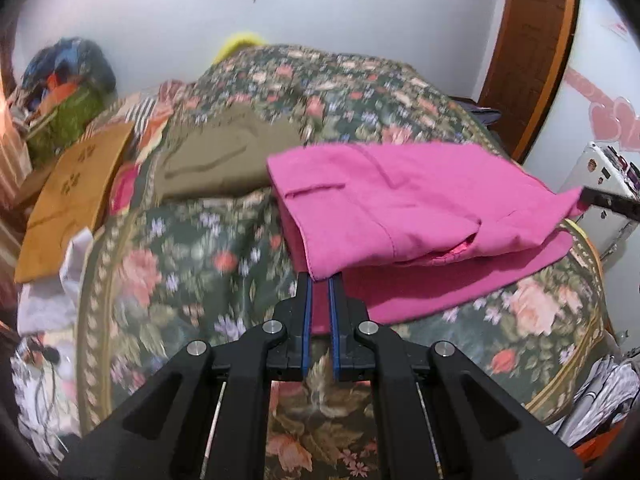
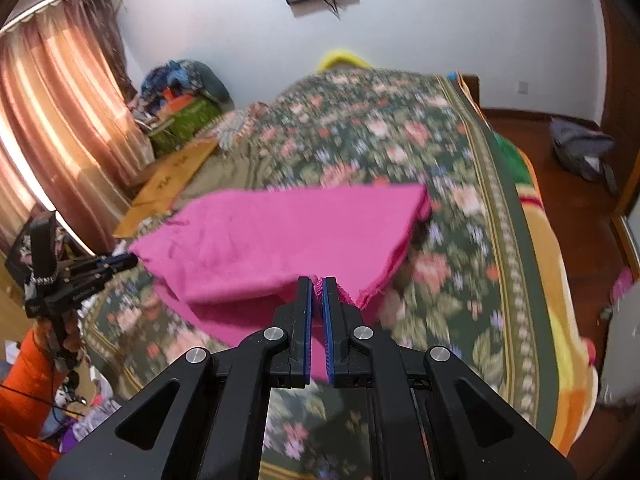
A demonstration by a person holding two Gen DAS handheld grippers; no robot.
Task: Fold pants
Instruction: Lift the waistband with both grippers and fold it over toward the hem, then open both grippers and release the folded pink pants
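Note:
The pink pants (image 1: 400, 204) are held up over a bed with a floral bedspread (image 1: 192, 256), their lower part trailing on the bed. My left gripper (image 1: 319, 280) is shut on the near left corner of the pants. My right gripper (image 2: 319, 282) is shut on the pants' (image 2: 288, 236) other corner at a frilled edge. The right gripper's tip also shows at the right of the left wrist view (image 1: 608, 200). The left gripper shows at the left of the right wrist view (image 2: 120, 262).
An olive garment (image 1: 224, 160) and an orange-brown board (image 1: 72, 200) lie on the far left of the bed. Bags and clutter (image 1: 64, 92) are piled against the wall. A curtain (image 2: 60, 132) hangs at left. A wooden door (image 1: 532, 52) stands at right.

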